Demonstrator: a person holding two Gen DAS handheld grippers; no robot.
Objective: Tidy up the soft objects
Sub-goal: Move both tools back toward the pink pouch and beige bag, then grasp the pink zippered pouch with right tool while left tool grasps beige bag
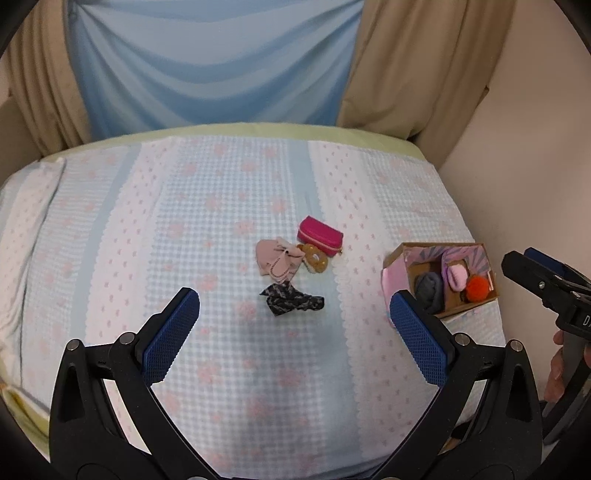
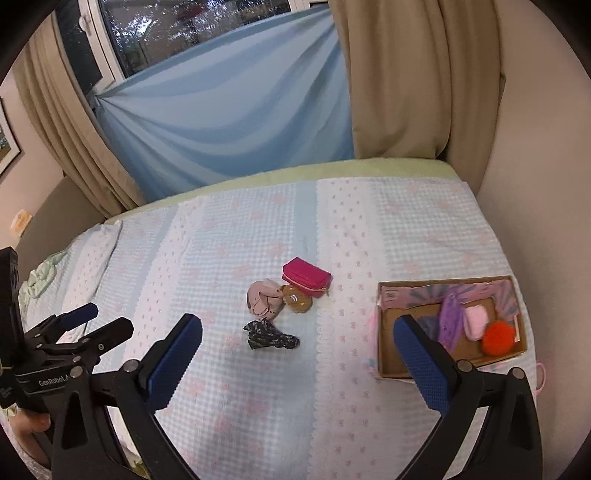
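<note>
Both grippers [image 1: 294, 314] [image 2: 297, 339] hover spread above bed [image 1: 229, 369]

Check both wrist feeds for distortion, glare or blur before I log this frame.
Left wrist: strong fisheye bowing of the bed, dark vignette in the corners, flat soft light with faint shadows, no glare, box contents readable. Right wrist: same bowing and tilted horizon, window dim and speckled, not blown out; left tool at the edge looks slightly soft, pouch sharp.

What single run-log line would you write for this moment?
left claw: open, empty | right claw: open, empty | on bed: pink pouch, dark cloth | box: orange pompom inside
</note>
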